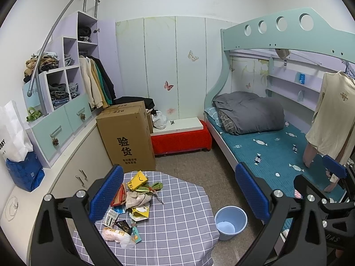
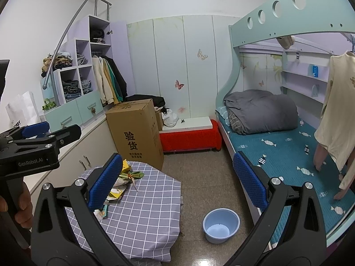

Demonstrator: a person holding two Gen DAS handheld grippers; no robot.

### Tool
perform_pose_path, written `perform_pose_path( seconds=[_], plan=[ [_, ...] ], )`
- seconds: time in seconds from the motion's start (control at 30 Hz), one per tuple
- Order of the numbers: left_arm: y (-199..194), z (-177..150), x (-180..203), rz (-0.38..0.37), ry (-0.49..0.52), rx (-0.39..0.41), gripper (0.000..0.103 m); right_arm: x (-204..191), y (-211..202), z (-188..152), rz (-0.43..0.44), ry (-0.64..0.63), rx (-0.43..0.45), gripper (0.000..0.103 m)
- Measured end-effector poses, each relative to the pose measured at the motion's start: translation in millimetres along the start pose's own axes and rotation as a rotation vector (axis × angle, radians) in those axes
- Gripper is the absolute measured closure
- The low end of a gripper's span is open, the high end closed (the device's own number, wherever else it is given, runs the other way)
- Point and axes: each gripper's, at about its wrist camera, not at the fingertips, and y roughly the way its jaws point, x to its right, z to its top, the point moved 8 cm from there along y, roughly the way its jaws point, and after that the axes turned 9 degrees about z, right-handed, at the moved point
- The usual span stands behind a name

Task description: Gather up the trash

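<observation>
A pile of trash (image 1: pixel 133 204) lies on the left half of a small table with a grey checked cloth (image 1: pixel 177 221): a yellow carton (image 1: pixel 138 179), crumpled paper, wrappers and a pale plastic bag (image 1: pixel 115 235). A light blue bin (image 1: pixel 230 221) stands empty on the floor just right of the table. My left gripper (image 1: pixel 179 195) hovers open above the table, its left pad over the pile. My right gripper (image 2: pixel 177 181) is also open, held above the gap between the table (image 2: pixel 150 210) and the bin (image 2: pixel 220 225), with the trash (image 2: pixel 124 177) partly hidden behind its left pad. Neither holds anything.
A tall cardboard box (image 1: pixel 126 137) stands behind the table, with a red bench (image 1: pixel 182 139) beside it. A bunk bed (image 1: pixel 277 150) with a teal mattress runs along the right. Low cabinets (image 1: pixel 73 168) and shelves line the left wall. A hand (image 2: pixel 22 201) holds the left tool's handle.
</observation>
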Motion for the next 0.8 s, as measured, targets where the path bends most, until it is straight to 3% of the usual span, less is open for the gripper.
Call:
perform_pose_path(
  seconds=[0.8],
  plan=[
    [7.9, 1.8, 6.7, -0.005, 0.007, -0.013, 0.004, -0.4, 6.3, -3.0, -0.003, 0.001, -0.01, 0.006]
  ],
)
